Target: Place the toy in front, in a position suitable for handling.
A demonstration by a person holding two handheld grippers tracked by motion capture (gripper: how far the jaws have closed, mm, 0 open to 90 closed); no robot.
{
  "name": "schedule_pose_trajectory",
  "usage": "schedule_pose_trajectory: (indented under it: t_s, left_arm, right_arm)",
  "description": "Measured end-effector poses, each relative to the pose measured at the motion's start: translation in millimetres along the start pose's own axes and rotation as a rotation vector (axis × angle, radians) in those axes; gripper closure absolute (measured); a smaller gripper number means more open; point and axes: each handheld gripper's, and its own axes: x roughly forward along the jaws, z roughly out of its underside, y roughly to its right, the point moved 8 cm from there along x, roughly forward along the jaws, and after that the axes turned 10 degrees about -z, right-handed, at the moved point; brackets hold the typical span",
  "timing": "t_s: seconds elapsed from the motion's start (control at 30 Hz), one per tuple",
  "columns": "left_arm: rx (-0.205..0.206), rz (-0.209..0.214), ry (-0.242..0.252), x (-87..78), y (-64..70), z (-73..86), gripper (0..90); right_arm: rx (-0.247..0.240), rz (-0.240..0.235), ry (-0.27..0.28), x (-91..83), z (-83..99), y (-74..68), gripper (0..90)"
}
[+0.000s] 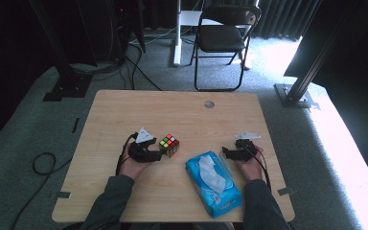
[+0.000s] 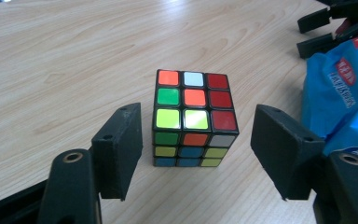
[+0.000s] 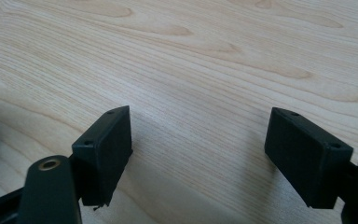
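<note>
Writing: red-and-white label on the blue wipes pack (image 2: 342,100), too blurry to read
Rubik's cube (image 2: 193,116): scrambled, black-edged, sits on the desk (image 2: 74,60) between the left tool's jaws
Left tool (image 2: 196,149): released, not touching it
Right tool (image 3: 198,154): released over bare desk

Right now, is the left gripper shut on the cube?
No: the left gripper is open, its jaws flanking the cube with a gap on each side.

Glossy plastic cube (image 2: 193,116), crinkly shiny blue wipes pack (image 1: 213,183), matt pale wood-grain table (image 1: 124,115).
</note>
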Motion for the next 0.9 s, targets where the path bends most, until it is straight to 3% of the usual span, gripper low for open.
schedule_pose_trajectory:
  t_s: [0.3,0.57,0.9]
  left_arm:
    - [0.018,0.009,0.007,-9.9,7.2,-7.3,37.9]
    - [0.045,0.043,0.023,-16.6,22.6,-15.6,37.9]
    - [0.069,0.061,0.012,-14.8,35.5,-14.5,37.9]
  right_arm:
    - [0.000,0.000,0.000,0.0,0.0,-0.2,22.7]
    - [0.000,0.001,0.000,0.0,0.0,-0.2,22.7]
    - [0.002,0.002,0.001,0.0,0.0,-0.2,22.7]
